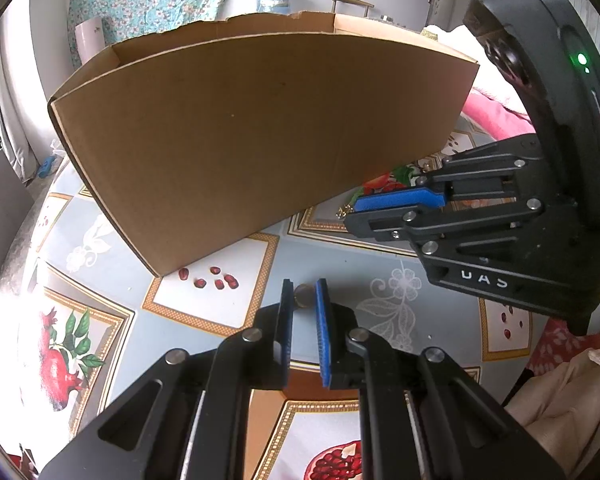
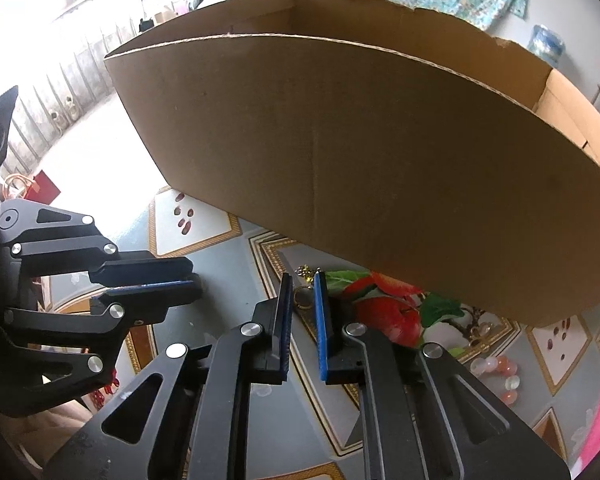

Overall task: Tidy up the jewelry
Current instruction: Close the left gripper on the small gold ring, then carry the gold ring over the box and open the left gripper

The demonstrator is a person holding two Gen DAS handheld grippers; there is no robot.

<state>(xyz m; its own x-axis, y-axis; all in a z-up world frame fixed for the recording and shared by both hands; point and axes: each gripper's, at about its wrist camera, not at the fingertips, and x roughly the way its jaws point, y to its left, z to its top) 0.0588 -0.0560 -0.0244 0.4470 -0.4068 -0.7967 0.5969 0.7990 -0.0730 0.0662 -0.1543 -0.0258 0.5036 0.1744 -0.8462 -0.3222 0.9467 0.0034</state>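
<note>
You get strong daylight from the left in both views; it burns out the desk edge and the window area to pure white. The cardboard box front sits in dull shade. Fisheye bending curves its straight edges, and dark corners ring each picture.

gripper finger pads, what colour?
Blue pads on black fingers; clearest in the right wrist view.
</note>
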